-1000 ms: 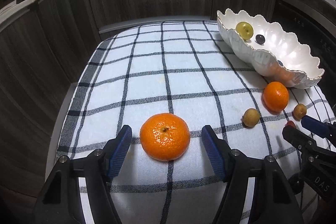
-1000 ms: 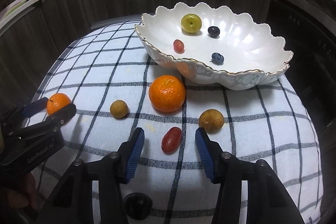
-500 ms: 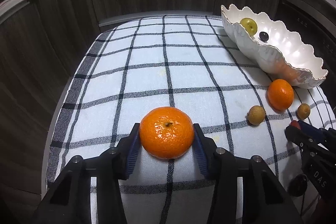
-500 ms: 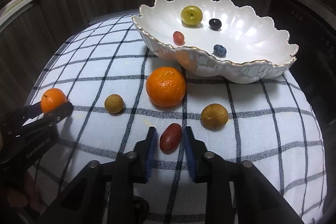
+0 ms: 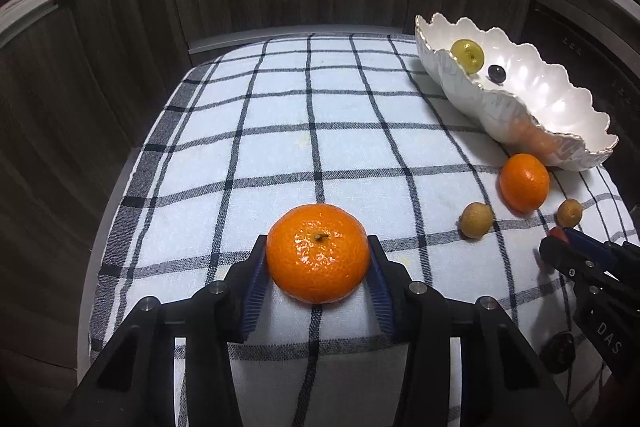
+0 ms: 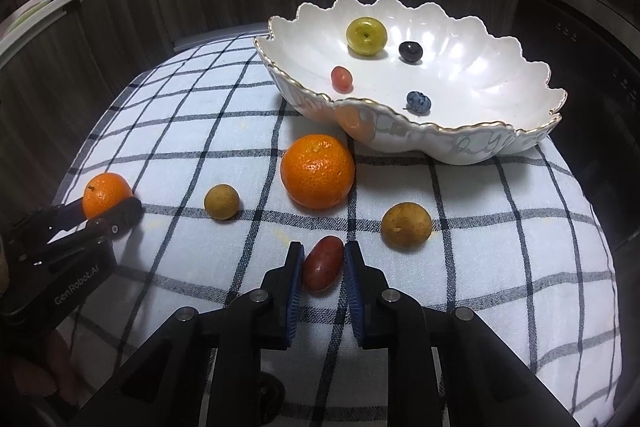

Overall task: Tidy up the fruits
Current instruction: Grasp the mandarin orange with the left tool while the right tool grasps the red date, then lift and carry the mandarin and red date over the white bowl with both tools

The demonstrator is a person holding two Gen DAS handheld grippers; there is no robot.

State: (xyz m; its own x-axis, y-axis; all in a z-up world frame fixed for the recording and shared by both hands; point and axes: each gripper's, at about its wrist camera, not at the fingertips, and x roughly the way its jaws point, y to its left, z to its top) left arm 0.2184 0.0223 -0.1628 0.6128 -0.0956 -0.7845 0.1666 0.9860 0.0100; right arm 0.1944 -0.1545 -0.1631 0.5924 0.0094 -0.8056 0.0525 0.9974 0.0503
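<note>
Now gripping: my left gripper (image 5: 318, 281) is clamping the mandarin (image 5: 318, 253); my right gripper (image 6: 322, 277) is pinching the red grape (image 6: 322, 263).
Next: I'm judging both need lifting clear of the cloth (image 6: 500, 247), then carrying over the bowl (image 6: 460, 147) rim.

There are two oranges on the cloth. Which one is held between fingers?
The orange at the left, far from the bowl: the left gripper clamps it. The other orange lies free beside the bowl.

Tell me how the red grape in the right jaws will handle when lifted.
The red grape looks smooth and glossy, so it may slip. It is probably soft; the right gripper, shut on it, could bruise it. Oval, it would likely roll if dropped.
</note>
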